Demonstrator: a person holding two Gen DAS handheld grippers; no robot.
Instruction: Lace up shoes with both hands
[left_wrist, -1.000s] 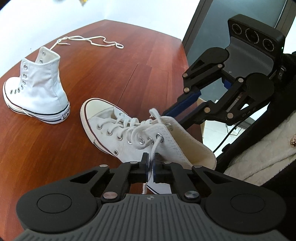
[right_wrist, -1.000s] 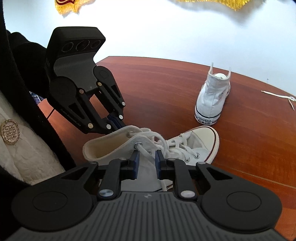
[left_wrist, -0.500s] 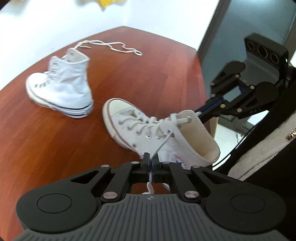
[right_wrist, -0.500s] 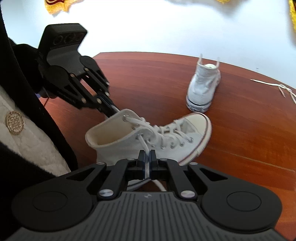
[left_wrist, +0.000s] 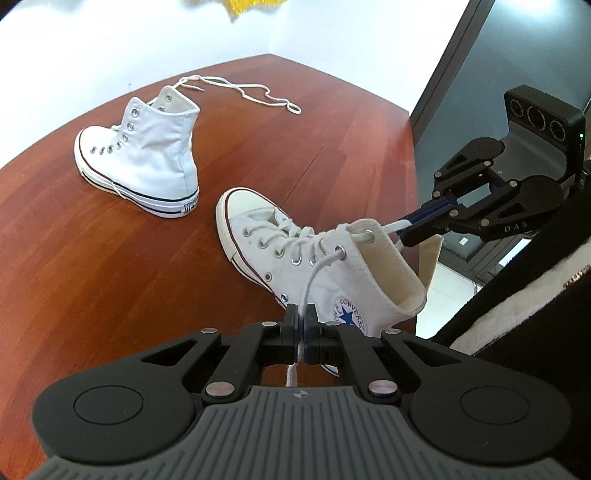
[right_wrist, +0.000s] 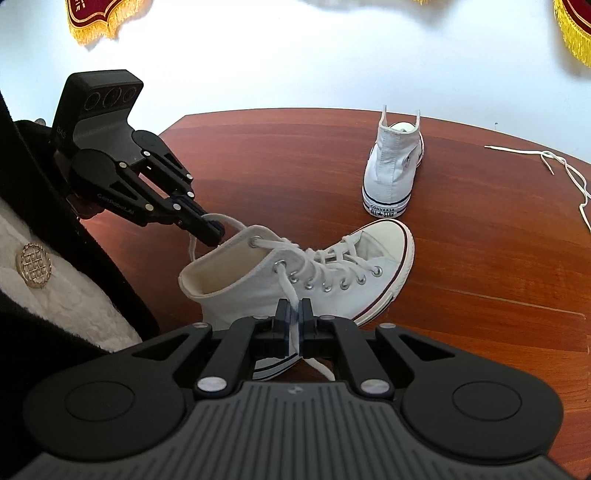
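**Both lace ends pinched, laced shoe between my grippers**

I have both grippers angled down toward the table (left_wrist: 110, 258). My left gripper (left_wrist: 301, 325) is pressed together on one lace end (left_wrist: 314, 273) that runs up to a top eyelet of the laced shoe (left_wrist: 321, 266). My right gripper (right_wrist: 293, 321) pinches the other lace end (right_wrist: 286, 286) the same way. The shoe lies at the near edge of the table, toe pointing away from me, collar toward my body.

The left view shows the star patch on the shoe's ankle and a dark panel off the table's right side; the right view shows red, gold-fringed pennants (right_wrist: 99, 18) on the far wall and a round gold button (right_wrist: 35, 265) on the white garment. Both show the unlaced shoe (left_wrist: 144, 151) standing farther off, with the loose lace (left_wrist: 251, 92) beyond it.

Compared with a second ago, my grippers have drawn apart to either side and both lace ends now run taut from the eyelets. The right one's fingers, then parted around the lace, are now closed on it.
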